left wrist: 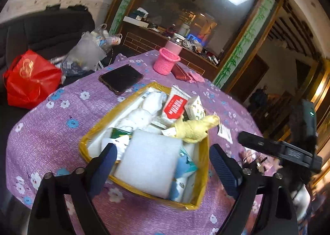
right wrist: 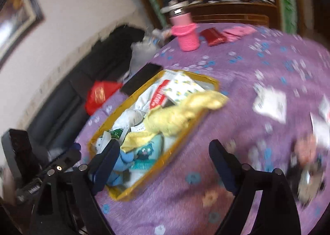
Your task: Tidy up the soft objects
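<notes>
Nearest in the left wrist view, the left hand-held gripper (left wrist: 163, 165) hangs over the near end of the yellow box (left wrist: 203, 173), its fingers spread wide with nothing clamped; a white foam pad (left wrist: 150, 162) lies in the box below the gap between them. The right hand-held gripper (right wrist: 165, 164) also has its fingers wide apart and empty, over the purple flowered cloth of the counter (right wrist: 237, 69) at the box's near right edge; that view is smeared by motion.

The box sits on the counter and is heaped with soft things: blue and teal packets (left wrist: 183, 173) beside the pad, white tissue packs (left wrist: 148, 109), a red-labelled pack (left wrist: 175, 107) and a flower-print pack (left wrist: 196, 109) standing toward the far end. A yellow plush toy (left wrist: 193, 127) lies over the right rim, partly hanging outside.

To the right of the box, white packets (right wrist: 270, 105) lie loose on the cloth, perhaps tissue packs. Beyond the box lie a black phone (left wrist: 120, 79), then a pink cup (left wrist: 165, 61) and a red wallet (left wrist: 181, 72). Off the counter's left edge a red plastic bag (left wrist: 31, 78) rests on a dark sofa (left wrist: 47, 30).
</notes>
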Motion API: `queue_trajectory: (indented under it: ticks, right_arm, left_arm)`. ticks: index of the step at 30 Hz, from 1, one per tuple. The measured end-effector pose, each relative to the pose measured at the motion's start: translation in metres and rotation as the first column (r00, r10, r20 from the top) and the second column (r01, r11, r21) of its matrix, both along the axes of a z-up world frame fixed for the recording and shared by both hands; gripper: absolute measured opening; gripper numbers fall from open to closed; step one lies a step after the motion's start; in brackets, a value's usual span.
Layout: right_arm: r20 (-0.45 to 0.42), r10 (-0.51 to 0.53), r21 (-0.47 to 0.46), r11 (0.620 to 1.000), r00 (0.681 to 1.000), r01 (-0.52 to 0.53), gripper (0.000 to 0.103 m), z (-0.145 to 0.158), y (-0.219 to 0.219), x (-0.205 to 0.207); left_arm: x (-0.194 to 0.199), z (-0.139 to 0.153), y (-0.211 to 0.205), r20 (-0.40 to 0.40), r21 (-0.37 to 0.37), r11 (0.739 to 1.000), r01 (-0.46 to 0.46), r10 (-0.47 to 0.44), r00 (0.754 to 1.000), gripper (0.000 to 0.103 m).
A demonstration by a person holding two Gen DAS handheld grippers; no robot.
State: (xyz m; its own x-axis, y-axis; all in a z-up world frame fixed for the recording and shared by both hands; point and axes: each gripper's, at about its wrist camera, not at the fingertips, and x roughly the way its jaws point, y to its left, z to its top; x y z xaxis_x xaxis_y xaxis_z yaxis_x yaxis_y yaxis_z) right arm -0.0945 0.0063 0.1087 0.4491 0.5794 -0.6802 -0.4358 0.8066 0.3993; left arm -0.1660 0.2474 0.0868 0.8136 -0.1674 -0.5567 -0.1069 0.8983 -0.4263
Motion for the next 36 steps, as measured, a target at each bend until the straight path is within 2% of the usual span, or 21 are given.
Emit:
queue_trajectory:
  ticks: [3,4,6,9,12,16,24,31,36]
  right_arm:
    - [-0.03,-0.076,0.092,0.993,0.997,0.078,0.088,-0.008,-0.029,-0.013]
    - [-0.027,-0.1,0.105,0.989,0.995,0.102,0.088,-0.008,-0.037,-0.017]
    - [0.003,-0.154,0.109,0.982,0.988,0.153,0.088,-0.008,-0.054,-0.028]
    - [0.079,-0.227,0.063,0.973,0.971,0.222,0.088,-0.006,-0.072,-0.044]
    - [0.128,-0.27,0.041,0.963,0.954,0.267,0.088,-0.004,-0.089,-0.056]
    - [0.143,-0.3,0.033,0.954,0.943,0.299,0.09,-0.008,-0.108,-0.063]
    - [0.128,-0.336,0.051,0.942,0.933,0.332,0.09,-0.017,-0.136,-0.068]
    - [0.121,-0.371,0.073,0.928,0.921,0.365,0.09,-0.019,-0.159,-0.067]
    - [0.106,-0.449,0.099,0.893,0.887,0.44,0.09,-0.018,-0.2,-0.062]
  left_arm:
    - [-0.003,0.007,-0.035,0.003,0.125,0.992,0.007,-0.007,1.0,0.097]
    - [-0.004,0.009,-0.05,0.001,0.186,0.983,0.006,-0.007,1.0,0.097]
    - [-0.007,0.012,-0.077,0.004,0.304,0.953,-0.001,-0.001,1.0,0.097]
    - [-0.009,0.012,-0.116,0.003,0.462,0.887,0.006,-0.008,1.0,0.098]
    - [-0.009,0.009,-0.138,-0.014,0.519,0.854,0.042,-0.041,0.999,0.098]
    - [-0.006,0.004,-0.159,-0.055,0.542,0.835,0.094,-0.077,0.996,0.098]
    - [-0.008,0.002,-0.187,-0.088,0.577,0.805,0.137,-0.106,0.99,0.098]
    - [-0.002,-0.003,-0.203,-0.119,0.584,0.793,0.174,-0.128,0.985,0.098]
    - [0.009,-0.011,-0.21,-0.163,0.568,0.793,0.221,-0.155,0.974,0.098]
